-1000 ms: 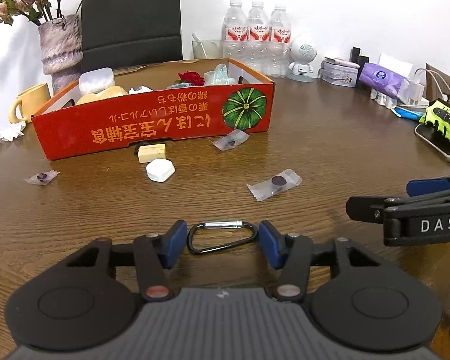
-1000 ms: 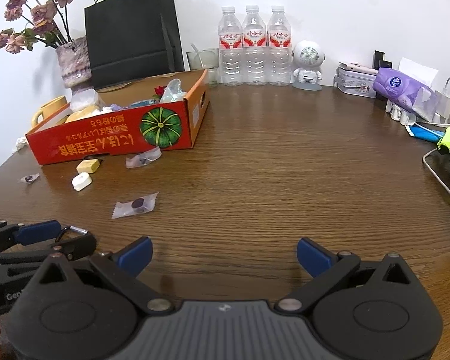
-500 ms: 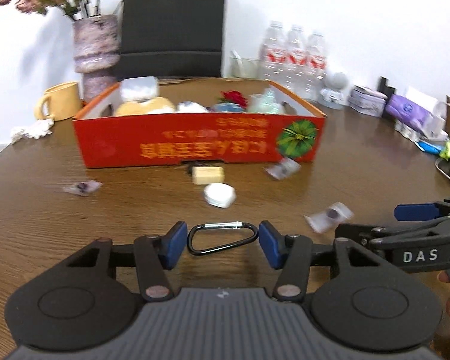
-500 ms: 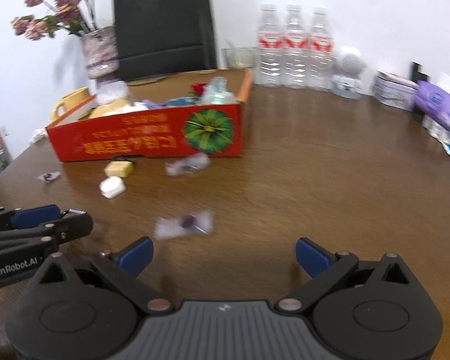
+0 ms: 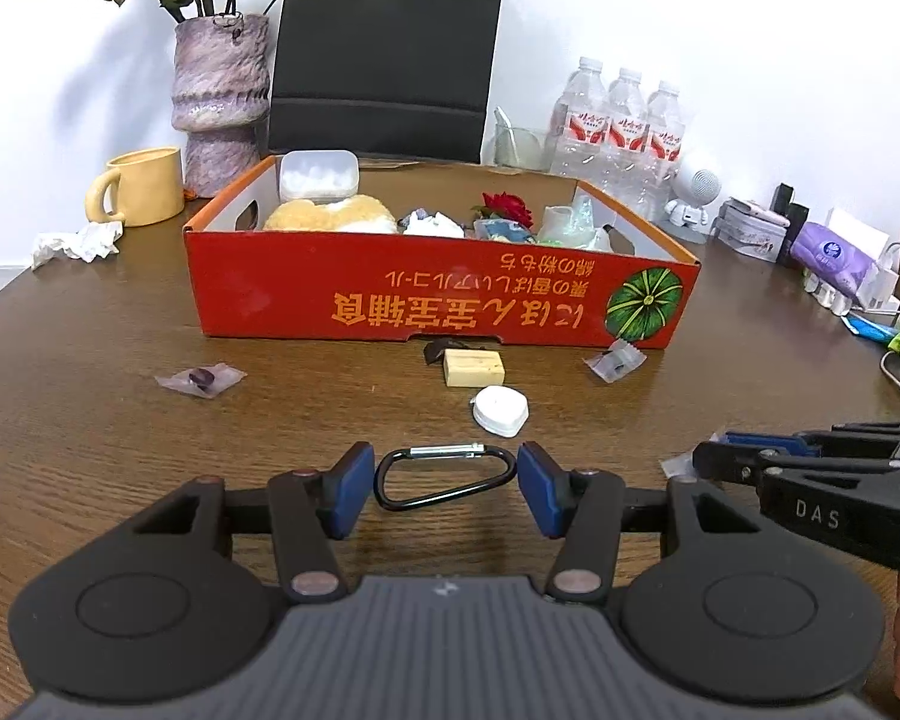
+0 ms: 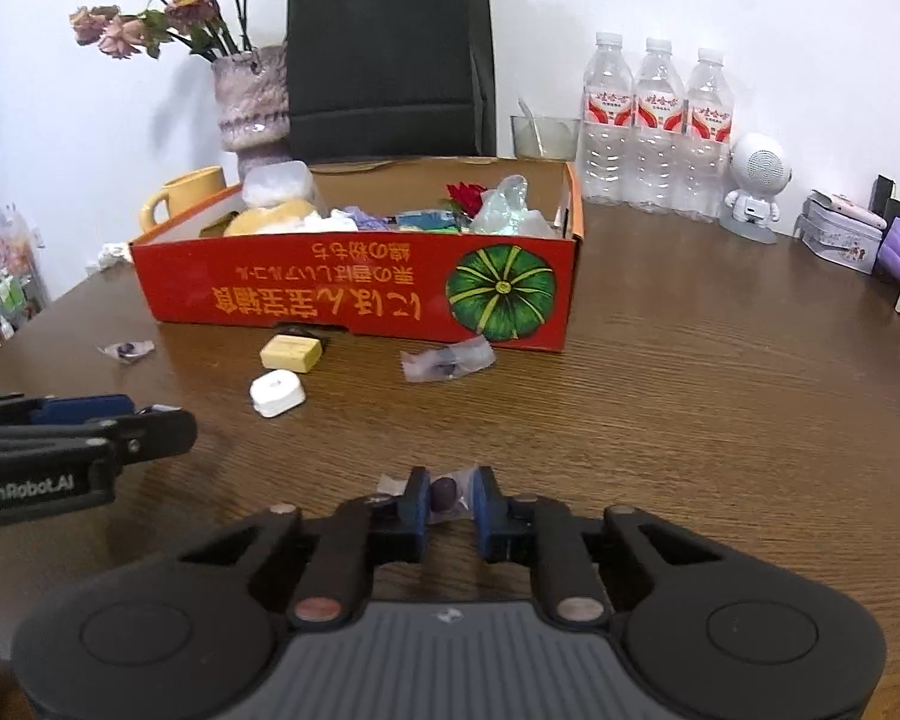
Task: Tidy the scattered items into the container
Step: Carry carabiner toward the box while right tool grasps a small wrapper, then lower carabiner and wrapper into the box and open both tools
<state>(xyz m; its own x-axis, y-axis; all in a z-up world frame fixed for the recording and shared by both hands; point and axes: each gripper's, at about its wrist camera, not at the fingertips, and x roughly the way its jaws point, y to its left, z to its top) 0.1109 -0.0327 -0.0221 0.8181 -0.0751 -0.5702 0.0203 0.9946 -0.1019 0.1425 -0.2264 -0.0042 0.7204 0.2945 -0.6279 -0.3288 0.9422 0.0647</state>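
Note:
My left gripper [image 5: 446,487] is shut on a black carabiner [image 5: 444,476] and holds it above the table. My right gripper [image 6: 448,504] is shut on a clear candy packet [image 6: 446,493] with a dark sweet inside. The red cardboard box [image 5: 438,303] with several items in it stands ahead; it also shows in the right wrist view [image 6: 354,294]. In front of it lie a yellow block [image 5: 473,367], a white round case [image 5: 500,411] and two more candy packets, one at the left [image 5: 201,380] and one at the right [image 5: 615,362].
Behind the box stand a vase of dried flowers [image 5: 219,102], a black paper bag [image 5: 384,54], a yellow mug [image 5: 141,195] and three water bottles [image 5: 624,132]. A crumpled tissue [image 5: 75,243] lies at the left. Boxes, a tissue pack and cables crowd the right edge.
Both grippers swung left to face the box. My right gripper was open and empty; it has come down and closed on the candy packet. The left still holds the carabiner.

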